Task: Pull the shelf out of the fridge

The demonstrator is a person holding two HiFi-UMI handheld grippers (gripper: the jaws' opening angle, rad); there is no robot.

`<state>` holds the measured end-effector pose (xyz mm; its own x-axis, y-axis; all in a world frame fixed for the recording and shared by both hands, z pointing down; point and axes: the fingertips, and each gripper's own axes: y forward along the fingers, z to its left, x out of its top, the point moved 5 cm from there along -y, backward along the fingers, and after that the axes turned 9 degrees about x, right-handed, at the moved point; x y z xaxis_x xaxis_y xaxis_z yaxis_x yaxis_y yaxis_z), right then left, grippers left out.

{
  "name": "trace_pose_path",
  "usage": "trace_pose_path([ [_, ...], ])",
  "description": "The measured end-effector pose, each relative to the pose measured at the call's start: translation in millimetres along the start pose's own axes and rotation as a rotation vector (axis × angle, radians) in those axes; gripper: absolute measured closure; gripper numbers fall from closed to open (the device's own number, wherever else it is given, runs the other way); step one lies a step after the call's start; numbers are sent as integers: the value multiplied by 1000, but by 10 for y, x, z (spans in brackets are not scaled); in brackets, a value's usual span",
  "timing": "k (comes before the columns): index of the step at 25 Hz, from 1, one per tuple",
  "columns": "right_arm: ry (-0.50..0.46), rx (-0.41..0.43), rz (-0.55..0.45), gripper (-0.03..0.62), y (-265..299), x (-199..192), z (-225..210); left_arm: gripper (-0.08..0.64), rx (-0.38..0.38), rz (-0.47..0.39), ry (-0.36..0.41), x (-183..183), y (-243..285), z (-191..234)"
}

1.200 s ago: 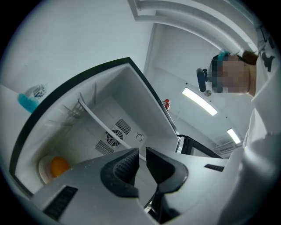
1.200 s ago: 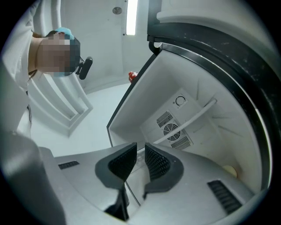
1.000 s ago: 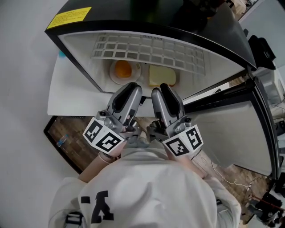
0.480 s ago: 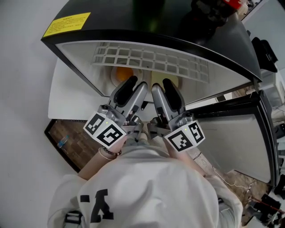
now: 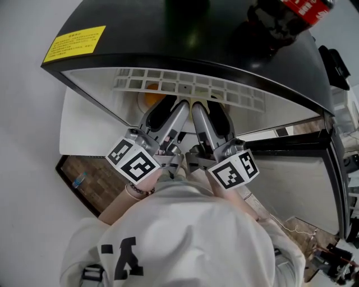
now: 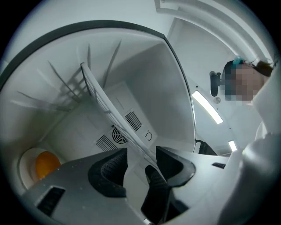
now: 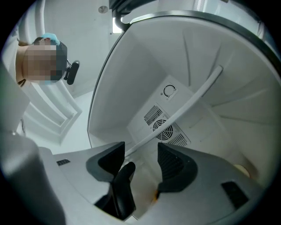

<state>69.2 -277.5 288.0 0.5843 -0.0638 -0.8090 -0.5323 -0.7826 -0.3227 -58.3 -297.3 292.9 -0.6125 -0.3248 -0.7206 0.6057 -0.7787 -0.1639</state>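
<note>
head view: my left gripper (image 5: 170, 109) and right gripper (image 5: 206, 111) reached side by side into the open black mini fridge (image 5: 168, 33). their tips were under the front edge of the white grid shelf (image 5: 185, 85), which sat inside the fridge near its top. below the shelf, a round orange fruit (image 5: 152, 98) showed just left of my left gripper. a yellow label (image 5: 74, 42) lay on the fridge's top at the left, and a dark bottle with a red label (image 5: 294, 11) stood on it at the right.

left gripper view: my left gripper (image 6: 140, 160) was open, its jaws apart. the white grid shelf (image 6: 105, 103) showed edge-on as a thin slanted bar, and its near end ran down into the gap between the jaws; i could not tell whether either pad touched it. a round fan vent (image 6: 118, 134) was on the fridge's back wall behind it. the orange fruit (image 6: 45, 163) sat on a pale round plate (image 6: 25, 161) at the lower left.

right gripper view: my right gripper (image 7: 140, 158) was open too, jaws apart. the shelf (image 7: 189, 103) crossed as a slanted bar and came down towards the gap by the left-hand jaw. the fan vent (image 7: 164, 132) sat behind it.
</note>
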Motion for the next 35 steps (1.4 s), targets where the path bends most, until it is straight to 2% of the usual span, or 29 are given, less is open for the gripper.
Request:
trace_pose_path([
  [11, 18, 7, -12, 342, 130, 60, -88, 351, 37, -27, -22, 122, 143, 86],
  [27, 60, 0, -11, 340, 308, 114, -153, 331, 46, -60, -32, 296, 324, 101],
  [35, 118, -4, -12, 337, 376, 121, -225, 331, 75, -70, -43, 349, 390, 170],
])
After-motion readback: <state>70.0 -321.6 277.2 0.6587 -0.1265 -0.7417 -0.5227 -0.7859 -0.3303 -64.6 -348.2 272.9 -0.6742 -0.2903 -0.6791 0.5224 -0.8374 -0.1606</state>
